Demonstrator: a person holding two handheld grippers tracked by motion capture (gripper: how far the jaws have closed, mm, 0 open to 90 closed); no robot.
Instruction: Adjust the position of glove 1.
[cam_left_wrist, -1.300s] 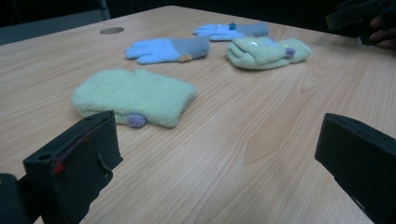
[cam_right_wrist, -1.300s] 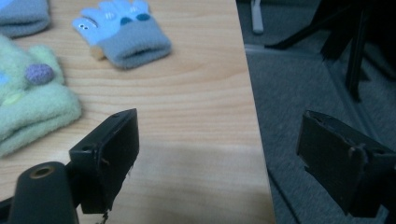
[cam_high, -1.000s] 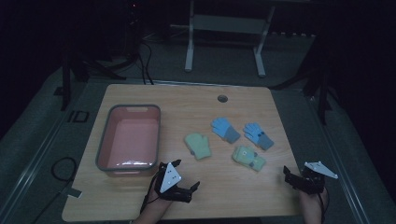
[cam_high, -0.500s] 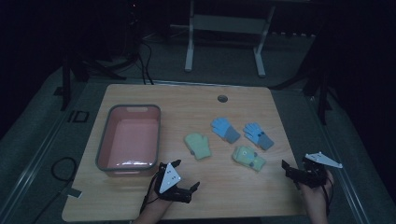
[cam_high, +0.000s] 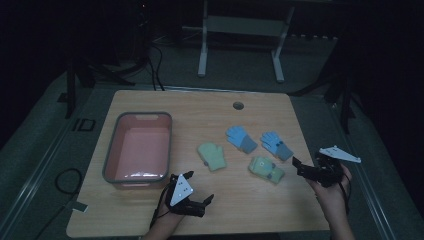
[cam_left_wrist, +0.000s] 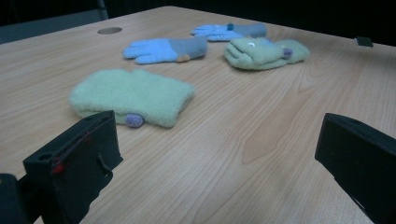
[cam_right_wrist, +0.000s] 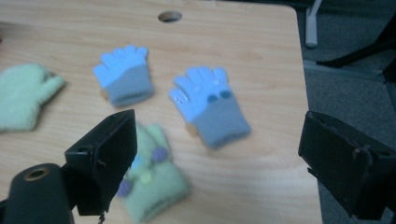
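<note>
Right gripper (cam_high: 306, 171), jaws wide apart, hovers at table's right edge beside the green glove (cam_high: 266, 168) & blue glove (cam_high: 276, 145). Left gripper (cam_high: 199, 195) also agape. Gloves: soft, light, floppy; pinch mid-cuff.

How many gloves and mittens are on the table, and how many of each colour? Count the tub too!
Blue knitted gloves with grey cuffs: 2, one nearer the middle and one nearer the right edge.
Green fuzzy mittens: 2, a plain one and one with small buttons.
Pink plastic tub with a grey rim: 1.
Total: 5 things on the wooden table.
</note>
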